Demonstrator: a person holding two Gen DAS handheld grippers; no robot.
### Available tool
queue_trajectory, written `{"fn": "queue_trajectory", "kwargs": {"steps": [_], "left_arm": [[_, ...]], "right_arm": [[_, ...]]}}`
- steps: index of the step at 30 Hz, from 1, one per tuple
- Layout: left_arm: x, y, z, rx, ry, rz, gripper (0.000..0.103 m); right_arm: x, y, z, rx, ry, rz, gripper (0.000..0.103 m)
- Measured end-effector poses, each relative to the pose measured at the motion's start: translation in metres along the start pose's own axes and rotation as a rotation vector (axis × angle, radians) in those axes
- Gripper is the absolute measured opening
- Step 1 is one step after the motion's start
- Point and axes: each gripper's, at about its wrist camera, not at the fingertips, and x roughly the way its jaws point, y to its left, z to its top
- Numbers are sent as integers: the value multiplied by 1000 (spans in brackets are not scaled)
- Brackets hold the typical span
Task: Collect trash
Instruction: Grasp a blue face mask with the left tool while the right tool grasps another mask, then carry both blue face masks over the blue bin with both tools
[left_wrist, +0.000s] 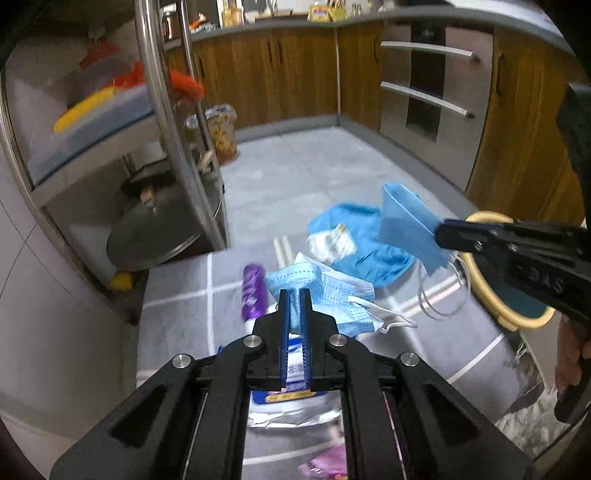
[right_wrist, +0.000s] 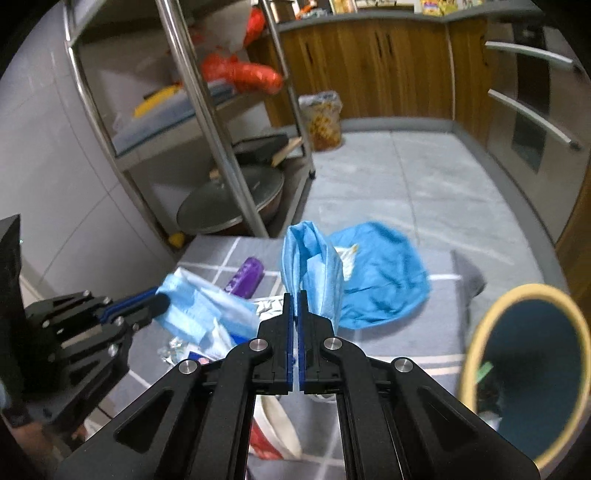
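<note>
In the left wrist view, your left gripper (left_wrist: 294, 295) had its jaws clamped on a bunch of pale blue face masks (left_wrist: 317, 291), lifted a little above the grey checked mat (left_wrist: 177, 291). Their white ear loops (left_wrist: 391, 319) hung loose, and I judged they could catch on the purple wrapper (left_wrist: 253, 291) or the foil packet (left_wrist: 295, 417) below and drag them along. At the right of this view your right gripper (left_wrist: 441, 232) pinched a folded blue sheet (left_wrist: 406, 225) only at its edge; such a thin hold could slip if you swung fast. In the right wrist view, the jaws of that gripper were together on the lower corner of this sheet, which stood up in front of the crumpled blue cloth (right_wrist: 384, 273). The bin (right_wrist: 528, 369) with the yellow rim waited at the lower right, near but not under the sheet, so a release too early would drop it on the mat. Also, both grippers were near each other; crossing toward the bin could make them collide.
</note>
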Motion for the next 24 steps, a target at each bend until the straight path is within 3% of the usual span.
{"fn": "queue_trajectory", "kwargs": {"steps": [9, 24], "left_arm": [[-13, -37, 18, 10, -64, -67, 6], [-14, -141, 34, 158, -133, -214, 6]], "right_arm": [[-52, -43, -8, 61, -61, -103, 3], [-98, -120, -40, 193, -87, -262, 3]]}}
